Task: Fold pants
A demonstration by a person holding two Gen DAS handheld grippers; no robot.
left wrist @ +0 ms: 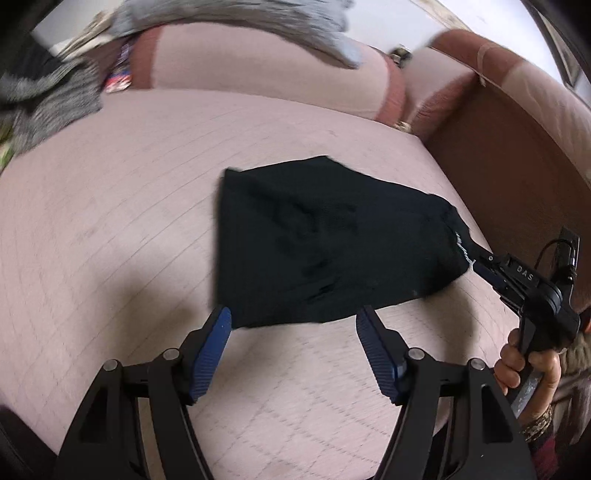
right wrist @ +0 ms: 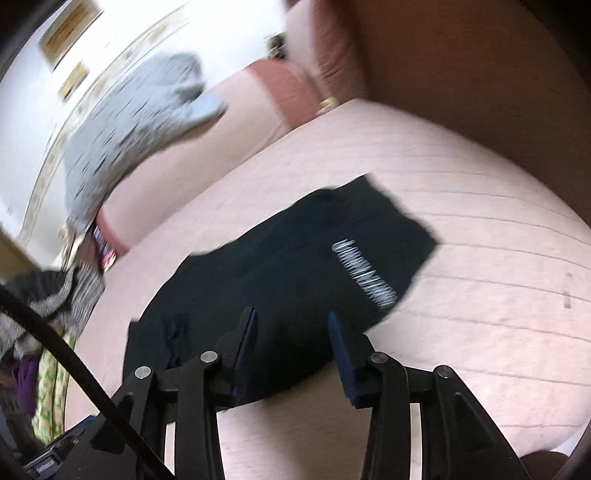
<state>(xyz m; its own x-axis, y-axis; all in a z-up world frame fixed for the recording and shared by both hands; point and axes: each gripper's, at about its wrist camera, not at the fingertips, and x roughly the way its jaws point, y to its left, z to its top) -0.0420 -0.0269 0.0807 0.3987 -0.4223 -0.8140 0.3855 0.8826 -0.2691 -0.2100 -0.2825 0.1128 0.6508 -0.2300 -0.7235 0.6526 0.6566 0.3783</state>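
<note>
Black pants [left wrist: 314, 243], folded compact, are seen ahead of the open left gripper [left wrist: 293, 321] and open right gripper [right wrist: 291, 325]; little seems left.

Ahead of my tongs spreads a pale pink sofa seat [left wrist: 110, 229] with a faint quilted grid. Beyond it rise the pink back cushions [left wrist: 258, 62], edged in reddish-brown trim [left wrist: 395, 92]. Off to my right stands a brown armrest [left wrist: 509, 155]. A grey garment [left wrist: 236, 18] is draped over the top of the backrest, and a speckled black-and-white cloth [left wrist: 55, 99] lies heaped at the far left of the seat. Behind the sofa the wall [right wrist: 122, 29] is white and brightly lit, with gold-framed pictures [right wrist: 70, 27] hanging on it. Everything is somewhat blurred.
</note>
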